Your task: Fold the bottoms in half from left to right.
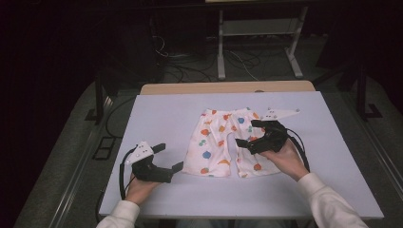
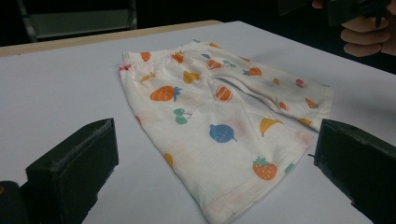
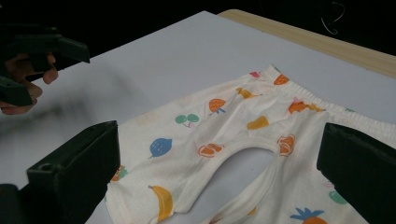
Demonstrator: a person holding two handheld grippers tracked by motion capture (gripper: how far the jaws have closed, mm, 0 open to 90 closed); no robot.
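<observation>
Shorts (image 1: 223, 141) lie flat mid-table (image 1: 161, 114), between both hand-held grippers.

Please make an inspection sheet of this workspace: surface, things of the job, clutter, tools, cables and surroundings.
Surface: white table top, flat, with a wooden edge strip at the far side.
Job's things: small white shorts with fruit print, lying flat, waistband toward the far side.
Clutter: nothing seen.
Tools: left tool open, beside the near left leg hem, apart from the cloth; right tool open, above the right leg of the shorts.
Cables: a black cable trails from the left tool; more cables lie on the floor beyond the table.
Surroundings: dark room, a white metal frame behind.
</observation>
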